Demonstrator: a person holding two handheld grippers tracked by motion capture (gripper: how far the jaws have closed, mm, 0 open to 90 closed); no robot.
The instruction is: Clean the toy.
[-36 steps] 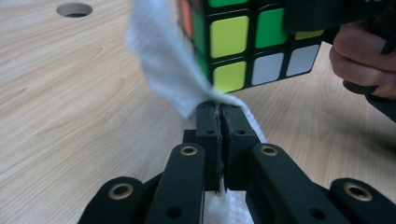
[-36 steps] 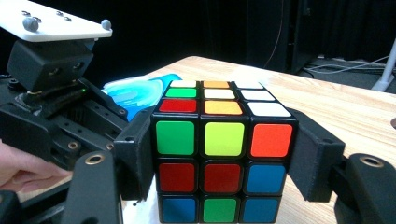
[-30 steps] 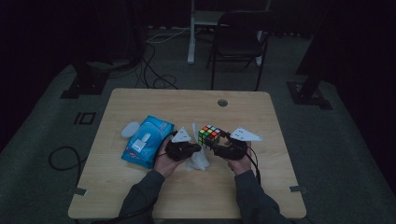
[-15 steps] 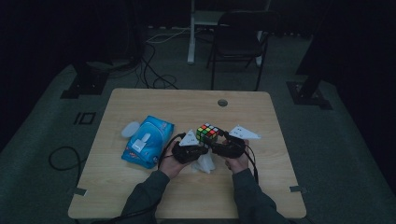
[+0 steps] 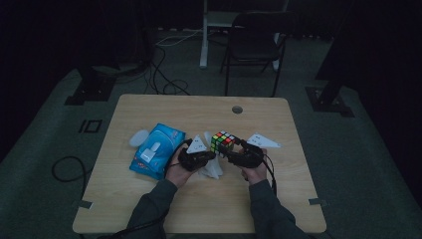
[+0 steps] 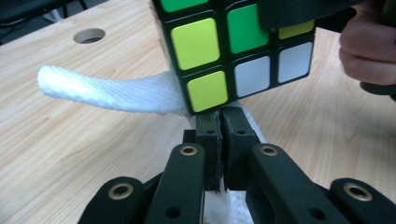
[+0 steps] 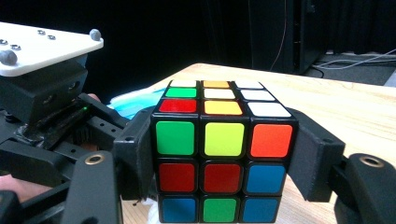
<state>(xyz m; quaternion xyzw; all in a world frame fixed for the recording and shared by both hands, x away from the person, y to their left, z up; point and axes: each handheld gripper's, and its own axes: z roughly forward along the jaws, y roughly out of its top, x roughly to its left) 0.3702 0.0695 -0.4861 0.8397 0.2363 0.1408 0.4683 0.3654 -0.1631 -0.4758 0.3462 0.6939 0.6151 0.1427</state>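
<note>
Two things in hand: a puzzle cube [image 7: 223,153] and a white wipe [image 6: 112,91].
Cube: rigid, light, slick-faced; best clamped on flat opposite sides; held above the table [image 5: 149,107] mid-front.
Wipe: soft, limp; it drapes under the cube.
Right gripper [image 7: 219,161]: jaws clamp the cube's sides.
Left gripper [image 6: 219,133]: jaws pinched together on the wipe.
</note>
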